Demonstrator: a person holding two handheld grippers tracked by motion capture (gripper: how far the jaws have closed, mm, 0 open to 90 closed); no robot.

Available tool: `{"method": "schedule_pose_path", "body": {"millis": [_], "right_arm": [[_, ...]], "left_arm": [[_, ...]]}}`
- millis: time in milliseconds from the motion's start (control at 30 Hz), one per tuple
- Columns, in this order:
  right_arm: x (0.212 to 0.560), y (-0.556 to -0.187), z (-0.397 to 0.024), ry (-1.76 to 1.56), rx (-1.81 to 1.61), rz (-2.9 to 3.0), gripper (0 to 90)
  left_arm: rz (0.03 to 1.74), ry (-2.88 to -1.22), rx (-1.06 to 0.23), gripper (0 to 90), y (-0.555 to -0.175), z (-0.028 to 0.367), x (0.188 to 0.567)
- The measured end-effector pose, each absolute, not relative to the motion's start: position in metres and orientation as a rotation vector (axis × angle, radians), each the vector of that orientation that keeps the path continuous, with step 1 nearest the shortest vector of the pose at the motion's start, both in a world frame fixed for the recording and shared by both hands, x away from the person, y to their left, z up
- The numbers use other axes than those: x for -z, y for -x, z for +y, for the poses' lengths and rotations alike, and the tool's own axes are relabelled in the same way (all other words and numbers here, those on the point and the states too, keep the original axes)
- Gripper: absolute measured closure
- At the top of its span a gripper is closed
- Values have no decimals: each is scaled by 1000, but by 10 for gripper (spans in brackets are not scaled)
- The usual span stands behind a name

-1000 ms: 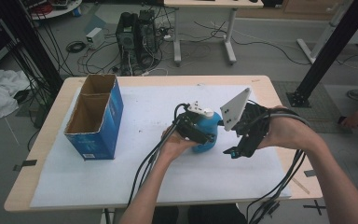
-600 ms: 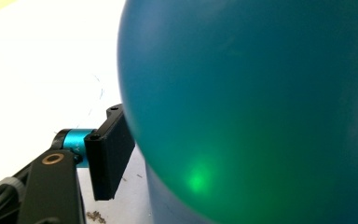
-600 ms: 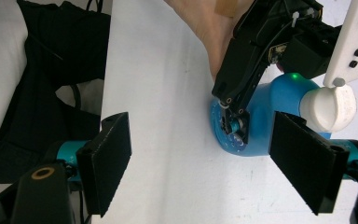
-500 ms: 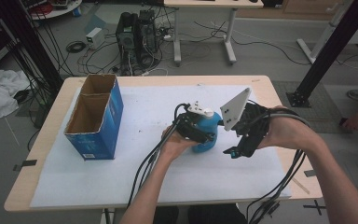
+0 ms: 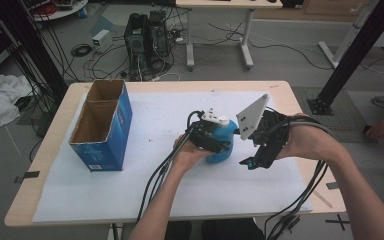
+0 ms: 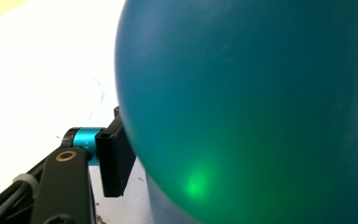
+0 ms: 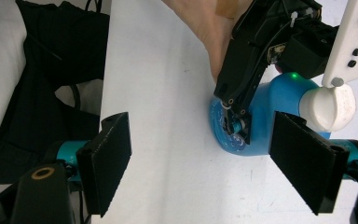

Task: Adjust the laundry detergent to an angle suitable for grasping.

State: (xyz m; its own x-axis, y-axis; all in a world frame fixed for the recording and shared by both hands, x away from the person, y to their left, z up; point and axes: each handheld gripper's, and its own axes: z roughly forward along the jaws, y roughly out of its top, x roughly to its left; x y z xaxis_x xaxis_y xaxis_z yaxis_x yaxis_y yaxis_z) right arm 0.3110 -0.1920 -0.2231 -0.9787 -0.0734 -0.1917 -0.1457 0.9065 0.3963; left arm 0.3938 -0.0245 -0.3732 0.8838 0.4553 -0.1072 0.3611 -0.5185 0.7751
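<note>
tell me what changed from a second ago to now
The left gripper has just been closing its jaws around the blue bottle; one pad lies against its side. Both hands, the right gripper with its open jaws, the bottle and the blue cardboard box stayed in place.

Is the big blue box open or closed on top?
Open. From above, the blue box shows its brown cardboard inside, with two hollow spaces split by a divider. Nothing visible inside them.

Legible text: none. Blue box [image 5: 111, 131]: small pale label patch low on its side, too blurred to read. Blue bottle [image 7: 279, 109]: embossed marks on its base, not readable. No numbers or signs
</note>
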Motion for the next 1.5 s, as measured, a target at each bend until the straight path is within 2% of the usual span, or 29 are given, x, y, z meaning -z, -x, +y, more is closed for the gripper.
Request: {"method": "schedule_pose_path", "body": {"millis": [167,300,367,633,1000,1333,1500], "right_arm": [[222,-312,-193,169,-606,2904,204],[222,-311,-193,169,-604,2903,203],[223,-311,-193,160,-618,2894,204],[223,-311,-194,168,-604,2900,204],[222,-311,-195,161,-607,2901,204],[222,-311,-196,157,-612,2900,204],[221,-312,-196,158,-613,2900,204]], "left_arm": [[554,-2183,-155,410,-393,-25,372],[535,-2196,-175,428,-392,-25,371],[552,-2158,-187,432,-390,-28,373],[528,-2198,-184,443,-390,-25,371],[547,-2154,-194,445,-388,-27,374],[492,-2191,-200,446,-388,-22,371],[480,-2152,-183,447,-386,-17,368]]}}
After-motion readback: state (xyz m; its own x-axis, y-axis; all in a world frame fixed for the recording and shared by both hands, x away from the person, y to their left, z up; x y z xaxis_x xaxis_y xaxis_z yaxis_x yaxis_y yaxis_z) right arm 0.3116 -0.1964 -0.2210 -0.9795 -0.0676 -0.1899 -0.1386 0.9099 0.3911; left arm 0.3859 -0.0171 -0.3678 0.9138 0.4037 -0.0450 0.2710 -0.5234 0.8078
